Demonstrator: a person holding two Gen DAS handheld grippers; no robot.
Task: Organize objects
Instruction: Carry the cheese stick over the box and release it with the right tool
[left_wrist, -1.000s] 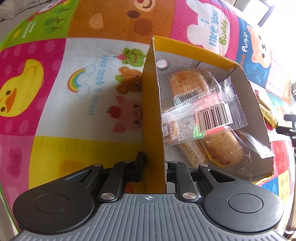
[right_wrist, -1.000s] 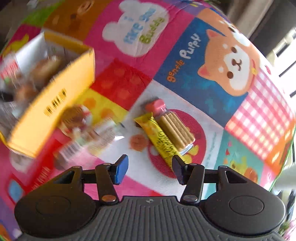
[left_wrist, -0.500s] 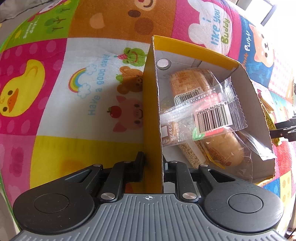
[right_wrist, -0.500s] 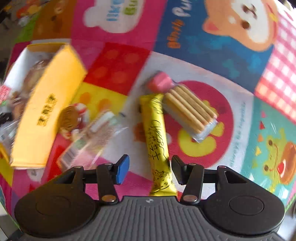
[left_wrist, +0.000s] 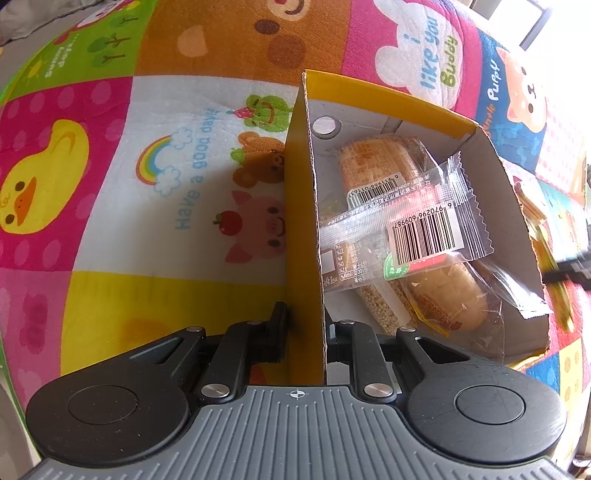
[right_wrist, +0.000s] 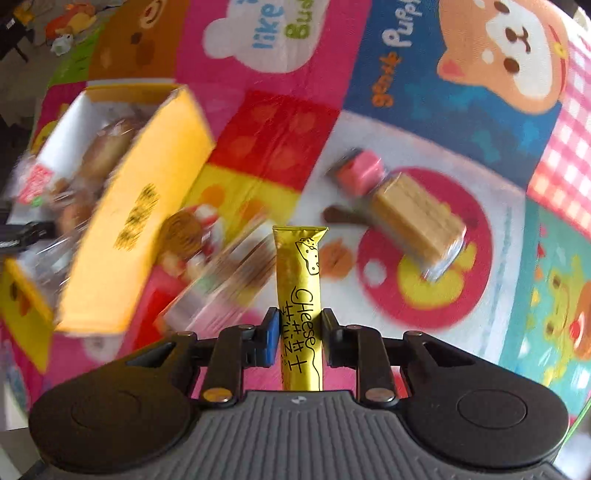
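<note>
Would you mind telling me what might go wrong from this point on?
1. The right tool grips the gold cheese stick near one end; its long free end could swing or slip during transfer.
2. The yellow box is already crowded with wrapped bread and a clear barcode packet, so the stick may catch or sit proud.

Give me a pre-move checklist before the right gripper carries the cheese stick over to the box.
1. Right gripper shut on the gold cheese stick: ok.
2. Stick seated straight between the fingers, pointing forward: ok.
3. Left gripper clamped on the near wall of the yellow box, steadying it: ok.
4. Box top open: ok.
5. Room inside for the stick: cannot tell; wrapped bread packs already fill much of the floor.
6. Wafer pack and the blurred packet lie on the mat clear of the lifted stick: ok.
</note>
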